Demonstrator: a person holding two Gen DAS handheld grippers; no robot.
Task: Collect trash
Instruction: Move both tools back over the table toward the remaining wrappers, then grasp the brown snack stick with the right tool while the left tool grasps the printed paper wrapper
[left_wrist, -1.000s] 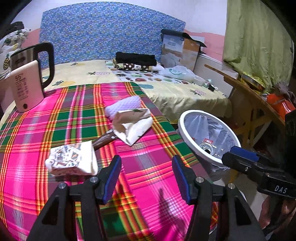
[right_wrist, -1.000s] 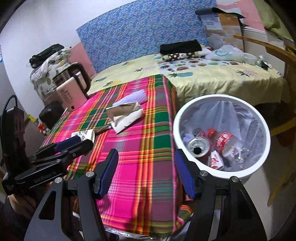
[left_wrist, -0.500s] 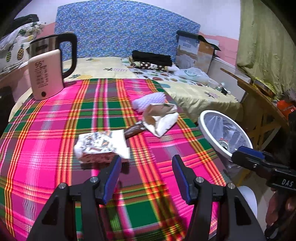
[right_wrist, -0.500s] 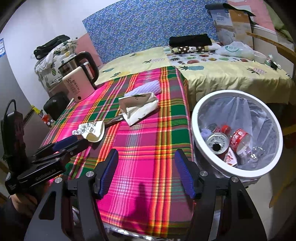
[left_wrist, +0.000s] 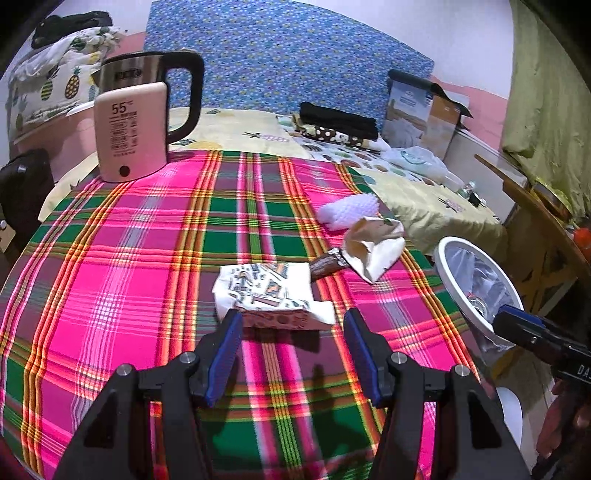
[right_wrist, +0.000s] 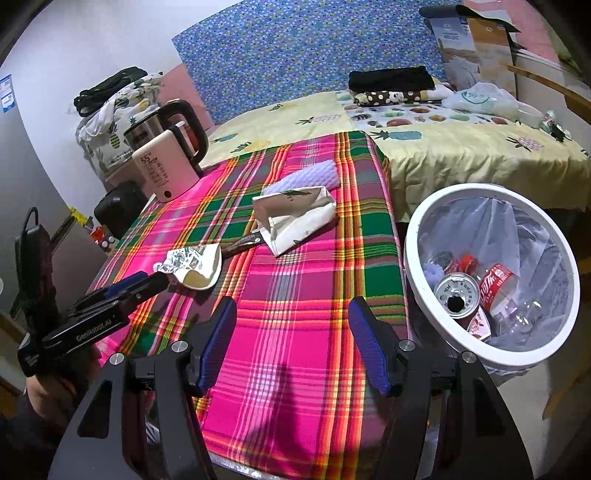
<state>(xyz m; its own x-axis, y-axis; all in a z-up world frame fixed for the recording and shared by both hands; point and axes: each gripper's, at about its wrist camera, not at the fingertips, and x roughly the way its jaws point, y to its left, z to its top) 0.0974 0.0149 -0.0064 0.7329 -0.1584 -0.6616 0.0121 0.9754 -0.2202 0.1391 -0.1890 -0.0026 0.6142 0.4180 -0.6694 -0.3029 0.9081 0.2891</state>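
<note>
So on the far left of the plaid tablecloth (left_wrist: 147, 240) there's the pink-and-steel kettle (left_wrist: 133, 125), sitting at the back corner. Moving right, the left gripper (left_wrist: 291, 325) is spread wide, blue pads apart, with the crumpled printed wrapper (left_wrist: 269, 291) right at its tips, the left pad just about touching the wrapper's near edge. Can't tell if the right pad touches it at all.

The right wrist cam helps here: it shows the same wrapper (right_wrist: 192, 266) from the side, with the left gripper's tip (right_wrist: 147, 284) right up against it, and you can see the wrapper's pale curled-up underside, which the left cam doesn't show.

Next over, a brown-handled knife (left_wrist: 327, 264) sticks out from under a folded cream paper bag (left_wrist: 373, 247), with a white foam sheet (left_wrist: 349, 212) just behind that.

Far right is the white trash bin (right_wrist: 424, 236), beside the table edge. Only the right cam looks down into it: cans and a red-labelled bottle (right_wrist: 496, 286) in there. The right gripper (right_wrist: 291, 336) hangs spread over the cloth near the bin, holding nothing.
</note>
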